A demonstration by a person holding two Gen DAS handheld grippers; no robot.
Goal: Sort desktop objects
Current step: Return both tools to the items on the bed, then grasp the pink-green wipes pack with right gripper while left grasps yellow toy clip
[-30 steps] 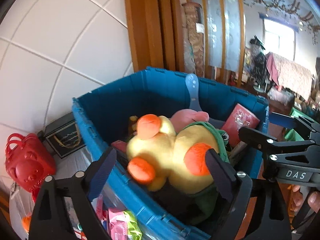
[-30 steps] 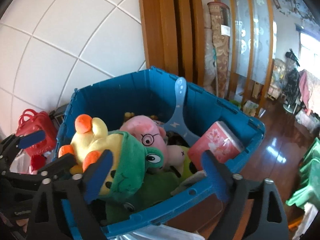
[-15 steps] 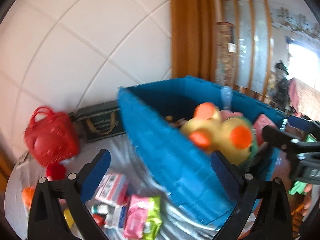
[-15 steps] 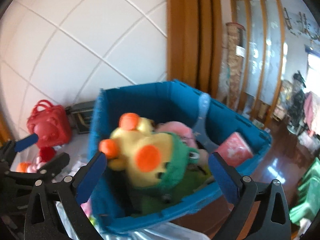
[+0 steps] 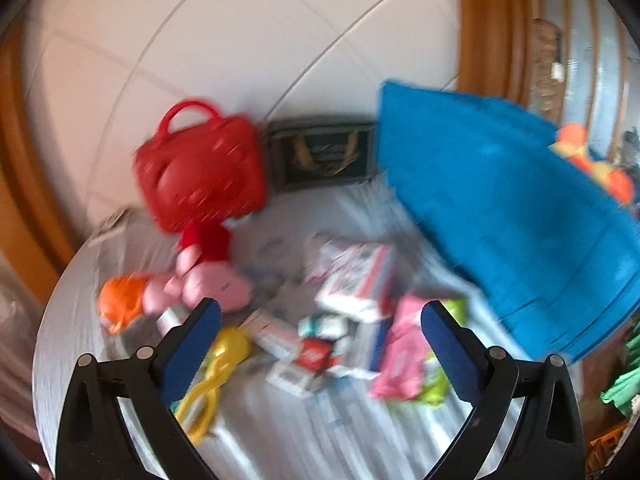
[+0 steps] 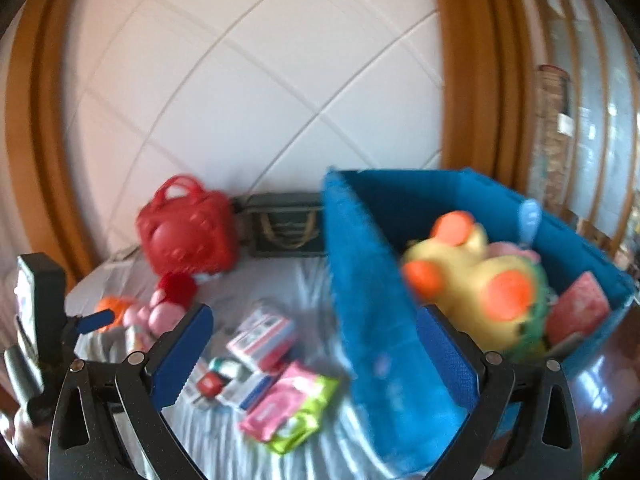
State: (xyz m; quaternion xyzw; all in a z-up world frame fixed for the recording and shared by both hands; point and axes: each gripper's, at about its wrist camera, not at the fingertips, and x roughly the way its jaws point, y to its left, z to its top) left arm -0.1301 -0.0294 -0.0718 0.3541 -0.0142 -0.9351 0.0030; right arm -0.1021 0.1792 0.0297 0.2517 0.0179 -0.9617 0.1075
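A blue crate [image 6: 360, 280] stands at the table's right, holding a yellow plush duck [image 6: 472, 280] and other toys; it also shows in the left wrist view [image 5: 500, 208]. Loose objects lie on the white table: a pink-green wipes pack [image 5: 412, 356] [image 6: 292, 408], small boxes [image 5: 356, 280] [image 6: 264, 336], a pink plush [image 5: 208, 284], an orange toy [image 5: 120, 300] and yellow glasses [image 5: 212, 376]. My left gripper [image 5: 320, 340] is open and empty above the pile. My right gripper [image 6: 316, 356] is open and empty, straddling the crate's near wall.
A red bag [image 5: 200, 168] [image 6: 188, 232] and a dark box [image 5: 324, 156] [image 6: 288, 224] stand against the white tiled wall. The round table's edge [image 5: 52, 340] curves at the left. The left gripper shows at the far left of the right wrist view [image 6: 40, 320].
Both views have swung left and back from the crate. The left gripper, earlier over the plush duck in the crate, now hangs over the loose pile on the table.
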